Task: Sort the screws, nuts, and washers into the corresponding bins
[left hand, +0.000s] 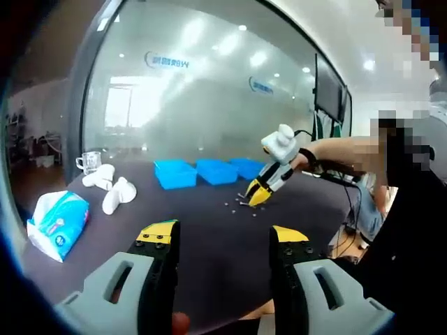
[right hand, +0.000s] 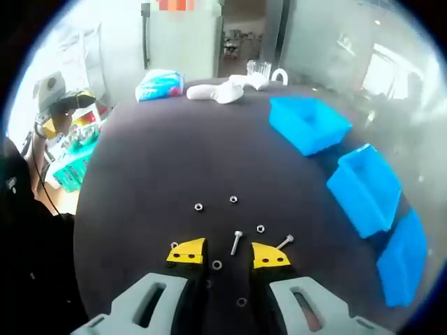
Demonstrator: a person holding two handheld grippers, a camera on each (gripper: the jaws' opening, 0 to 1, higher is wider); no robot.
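Screws and nuts (right hand: 232, 199) lie loose at 12 o'clock of the wide-open right gripper (right hand: 228, 255), probably lining up a screw (right hand: 237, 242); left gripper (left hand: 221, 237) idles, also wide.

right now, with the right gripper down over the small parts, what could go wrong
The right gripper is open over closely scattered pieces: a screw, a washer and a nut. Closing may catch two at once or flick one away. The blue bins look alike, with no labels visible, so a part may well land in the wrong one.
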